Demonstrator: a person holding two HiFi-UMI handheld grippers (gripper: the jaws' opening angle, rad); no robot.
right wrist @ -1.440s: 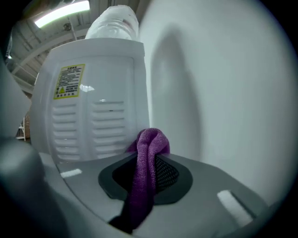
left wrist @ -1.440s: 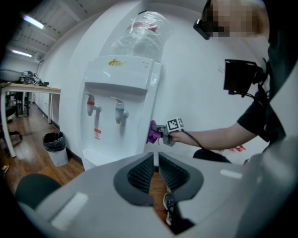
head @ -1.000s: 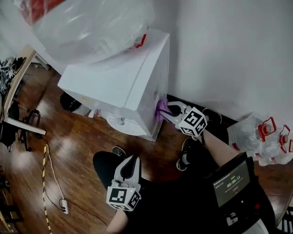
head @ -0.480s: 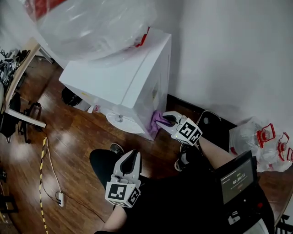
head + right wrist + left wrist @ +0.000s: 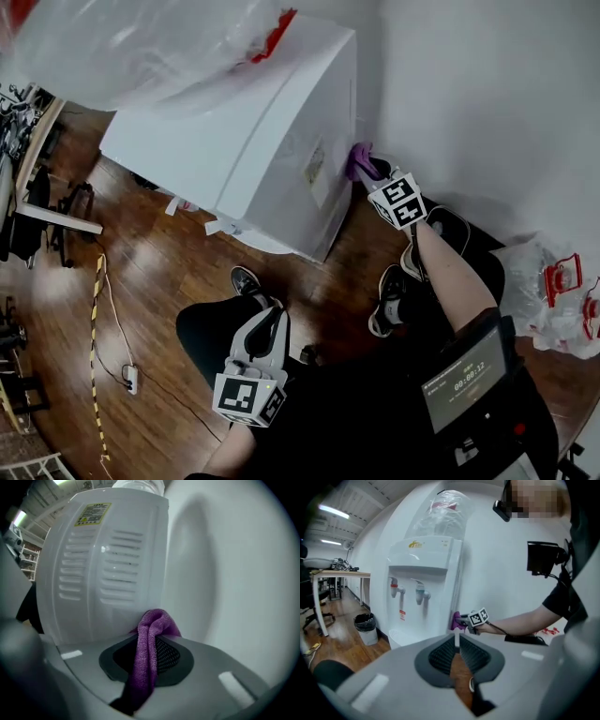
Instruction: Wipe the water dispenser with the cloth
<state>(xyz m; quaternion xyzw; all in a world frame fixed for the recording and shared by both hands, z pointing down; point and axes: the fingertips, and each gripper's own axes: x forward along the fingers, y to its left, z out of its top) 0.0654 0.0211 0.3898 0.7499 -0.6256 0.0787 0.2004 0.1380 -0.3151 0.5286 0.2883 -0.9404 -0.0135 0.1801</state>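
The right gripper [image 5: 373, 170] is pinching a purple cloth [image 5: 149, 654]. The cloth's long axis is running along the jaws, and its bunched far end is pointing at and touching the water dispenser's [image 5: 267, 141] vented rear panel, beside the wall [image 5: 469, 94]. The left gripper [image 5: 269, 323], jaws pressed together and empty, is hanging near the person.

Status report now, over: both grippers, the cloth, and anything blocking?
Right gripper shut on purple cloth, at water dispenser vented side panel. Left gripper shut, empty, held low. Wall close beside; nothing between cloth and panel.
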